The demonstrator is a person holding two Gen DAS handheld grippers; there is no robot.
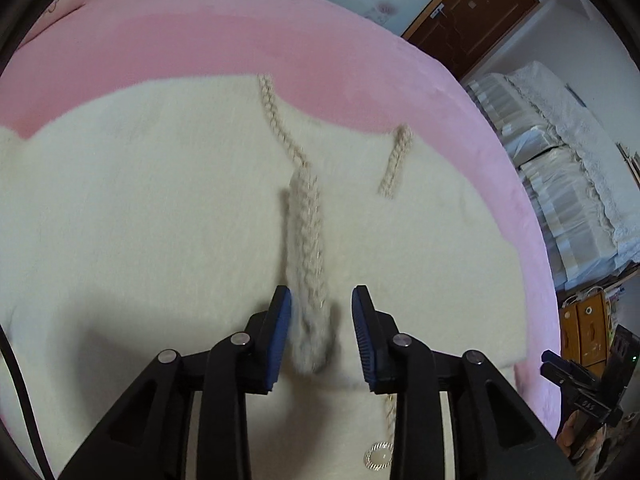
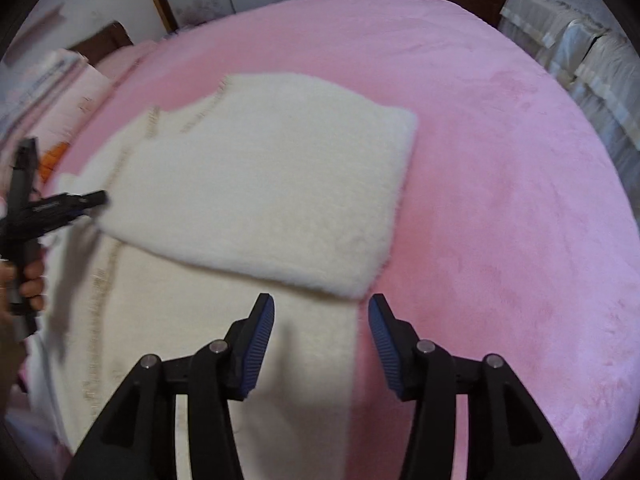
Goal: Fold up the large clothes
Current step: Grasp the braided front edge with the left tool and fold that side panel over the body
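Cream fuzzy knit garment (image 2: 256, 184) with braided trim is spread over the pink plush bed cover (image 2: 500, 184), taking up the left and centre of the right wrist view. One part of it is folded over on top of the rest, so a thick rectangular flap sits across the middle of that frame with its corner pointing at the lower centre.

Left gripper (image 1: 322, 332) has its blue-padded jaws apart, low in the centre of its own view. A blurred braided cord (image 1: 308, 240) hangs between them, right next to the left pad, but I can't see the pads squeezing it. A second short braid piece (image 1: 396, 162) lies on the garment to the upper right, and a small silver ring button (image 1: 378, 456) shows at the bottom edge.

Right gripper (image 2: 320, 344) is spread wide with nothing between the pads, hovering over the garment's edge where cream meets pink.

At far left of the right wrist view, a hand (image 2: 30, 284) holds the other gripper's handle.

Stacked white bedding (image 1: 560, 176) sits at the right of the left view.
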